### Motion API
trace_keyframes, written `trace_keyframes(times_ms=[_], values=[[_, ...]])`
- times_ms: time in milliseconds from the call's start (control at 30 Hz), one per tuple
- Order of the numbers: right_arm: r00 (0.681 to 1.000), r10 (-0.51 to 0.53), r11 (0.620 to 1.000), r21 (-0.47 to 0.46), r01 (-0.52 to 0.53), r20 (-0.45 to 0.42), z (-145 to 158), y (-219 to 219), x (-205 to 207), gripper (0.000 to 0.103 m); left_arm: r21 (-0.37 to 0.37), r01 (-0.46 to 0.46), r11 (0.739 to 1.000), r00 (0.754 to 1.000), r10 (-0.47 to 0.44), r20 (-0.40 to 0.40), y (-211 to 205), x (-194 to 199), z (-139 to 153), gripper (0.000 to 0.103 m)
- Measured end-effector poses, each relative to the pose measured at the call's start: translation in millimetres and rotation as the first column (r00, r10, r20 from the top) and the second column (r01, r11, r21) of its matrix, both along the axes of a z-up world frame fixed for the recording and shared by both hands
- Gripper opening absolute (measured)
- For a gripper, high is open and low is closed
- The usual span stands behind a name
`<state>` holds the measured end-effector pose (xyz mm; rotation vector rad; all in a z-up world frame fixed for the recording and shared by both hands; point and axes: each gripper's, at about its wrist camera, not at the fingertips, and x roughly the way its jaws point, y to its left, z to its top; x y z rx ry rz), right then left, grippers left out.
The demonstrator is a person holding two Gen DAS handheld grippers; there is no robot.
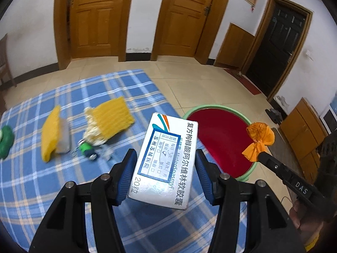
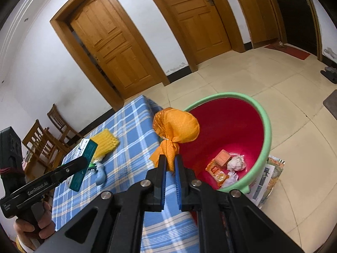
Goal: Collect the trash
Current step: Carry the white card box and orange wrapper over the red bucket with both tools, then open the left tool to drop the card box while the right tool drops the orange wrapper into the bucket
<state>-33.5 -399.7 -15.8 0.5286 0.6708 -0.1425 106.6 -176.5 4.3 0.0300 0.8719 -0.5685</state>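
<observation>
My left gripper (image 1: 164, 155) is shut on a white medicine box (image 1: 166, 160) with blue print, held above the blue plaid tablecloth (image 1: 42, 179) near the table's right edge. My right gripper (image 2: 170, 158) is shut on the tied tail of an orange mesh wrapper (image 2: 175, 127), which hangs beside the rim of a red basin (image 2: 227, 124) with a green lip. That basin (image 1: 217, 139) stands on the floor to the right of the table and holds crumpled white paper (image 2: 236, 163) and orange packets (image 2: 219, 170).
On the cloth lie a yellow sponge (image 1: 53, 132), a yellow ribbed piece over white scraps (image 1: 111, 118), a green-capped crushed bottle (image 1: 88, 149) and a green object (image 1: 6, 139). Wooden chairs (image 2: 42, 139) stand far left; wooden doors (image 1: 94, 14) line the wall. Papers (image 2: 267, 177) lie under the basin.
</observation>
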Motion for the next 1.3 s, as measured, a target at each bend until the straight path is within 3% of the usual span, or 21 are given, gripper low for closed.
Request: trace_keyframes(times_ms=[633, 1033, 1300], values=[[0.997, -0.066, 0.997, 0.044, 0.067, -0.029, -19, -39, -7, 0.010, 0.078, 0.133, 0.988, 0.991, -0.131, -0.034, -100, 26, -32, 0.056], [0.993, -0.101, 0.992, 0.073, 0.105, -0.061, -34, -60, -8, 0.011, 0.123, 0.179, 0.976, 0.984, -0.176, -0.034, -134, 36, -47, 0.057], [0.991, -0.111, 0.989, 0.086, 0.118, -0.076, -43, -66, -6, 0.012, 0.120, 0.176, 0.977, 0.984, -0.171, -0.053, -137, 36, -52, 0.066]])
